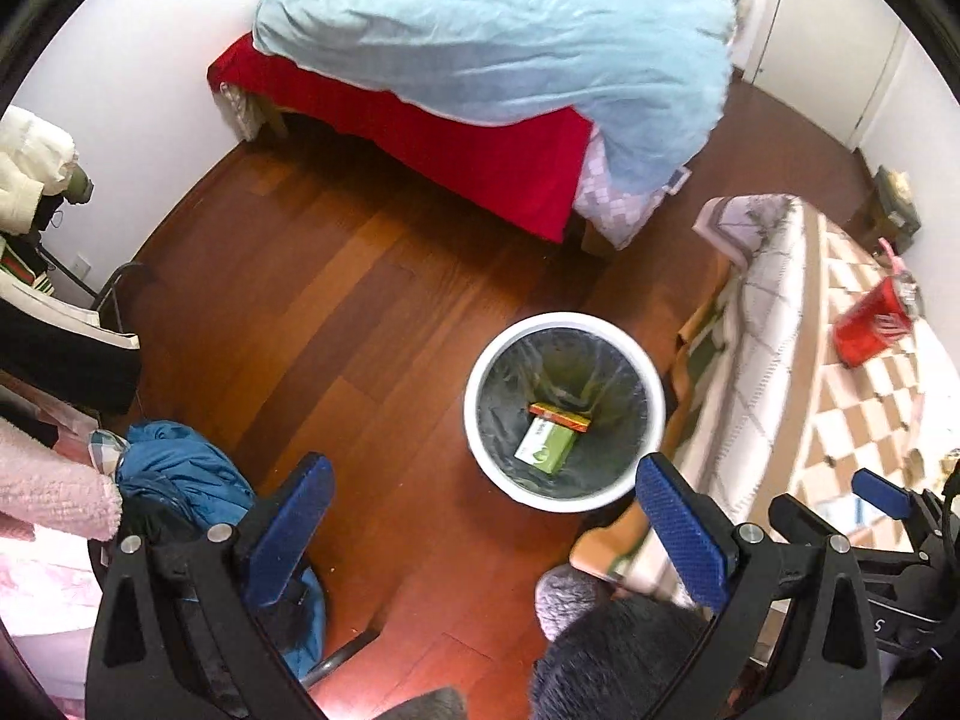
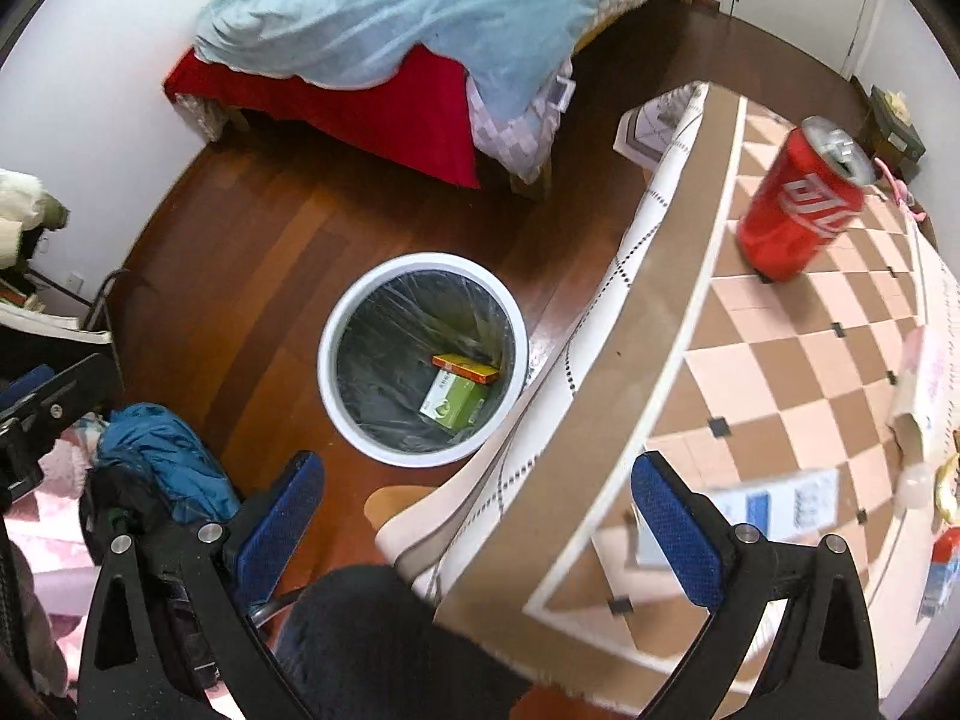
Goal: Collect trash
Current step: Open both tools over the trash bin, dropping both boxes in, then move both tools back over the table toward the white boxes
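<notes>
A white round bin (image 1: 480,396) (image 2: 327,360) with a dark liner stands on the wooden floor beside the table. Inside it lie a green box (image 1: 545,446) (image 2: 453,401) and a flat orange-red box (image 1: 558,416) (image 2: 465,367). A red soda can (image 2: 798,204) (image 1: 867,327) stands upright on the checkered tablecloth. My left gripper (image 1: 483,531) hangs open above the floor just near of the bin, holding nothing. My right gripper (image 2: 477,525) is open over the table's near edge, empty. A blue-and-white carton (image 2: 774,507) lies on the table by the right finger.
A bed (image 1: 498,60) with a light blue duvet and red sheet fills the far side. Blue clothing (image 1: 180,474) and pink fabric (image 1: 54,486) pile at the left. The checkered table (image 2: 780,372) takes the right side. A person's dark-clad knee (image 2: 384,642) sits below.
</notes>
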Motion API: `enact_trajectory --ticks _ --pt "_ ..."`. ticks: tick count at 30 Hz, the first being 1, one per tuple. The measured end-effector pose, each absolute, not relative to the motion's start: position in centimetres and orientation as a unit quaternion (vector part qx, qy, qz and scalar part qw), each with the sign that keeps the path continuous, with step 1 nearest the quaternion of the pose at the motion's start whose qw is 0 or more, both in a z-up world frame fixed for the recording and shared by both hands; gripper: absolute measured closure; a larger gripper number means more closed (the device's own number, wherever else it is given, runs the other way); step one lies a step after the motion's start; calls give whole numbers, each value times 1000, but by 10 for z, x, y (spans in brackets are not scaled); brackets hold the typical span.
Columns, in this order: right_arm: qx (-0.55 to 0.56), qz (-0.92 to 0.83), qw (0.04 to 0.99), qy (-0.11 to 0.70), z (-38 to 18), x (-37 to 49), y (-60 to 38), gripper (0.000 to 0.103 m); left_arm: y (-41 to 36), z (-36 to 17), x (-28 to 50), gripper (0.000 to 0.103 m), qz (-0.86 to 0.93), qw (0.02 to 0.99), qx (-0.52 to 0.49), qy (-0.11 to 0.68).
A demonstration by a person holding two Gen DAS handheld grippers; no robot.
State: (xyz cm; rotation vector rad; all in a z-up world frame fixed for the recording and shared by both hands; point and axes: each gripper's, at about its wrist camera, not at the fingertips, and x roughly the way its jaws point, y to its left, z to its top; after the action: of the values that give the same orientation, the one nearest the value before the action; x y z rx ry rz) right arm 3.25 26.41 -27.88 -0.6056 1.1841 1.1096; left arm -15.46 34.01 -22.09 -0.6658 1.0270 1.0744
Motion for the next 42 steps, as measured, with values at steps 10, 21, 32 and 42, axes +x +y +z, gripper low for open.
enact_trajectory --ticks 10,21,32,42 --pt "-176 532 669 489 -188 37 192 0 279 -147 -151 0 491 724 -243 419" --pt "-93 458 719 514 -171 112 76 0 220 -160 -76 0 448 757 -210 428" --pt "-35 362 680 637 -306 189 29 11 201 -278 33 0 401 730 -117 540" --pt "-32 393 662 638 -364 162 85 58 201 -326 21 0 415 694 -68 585"
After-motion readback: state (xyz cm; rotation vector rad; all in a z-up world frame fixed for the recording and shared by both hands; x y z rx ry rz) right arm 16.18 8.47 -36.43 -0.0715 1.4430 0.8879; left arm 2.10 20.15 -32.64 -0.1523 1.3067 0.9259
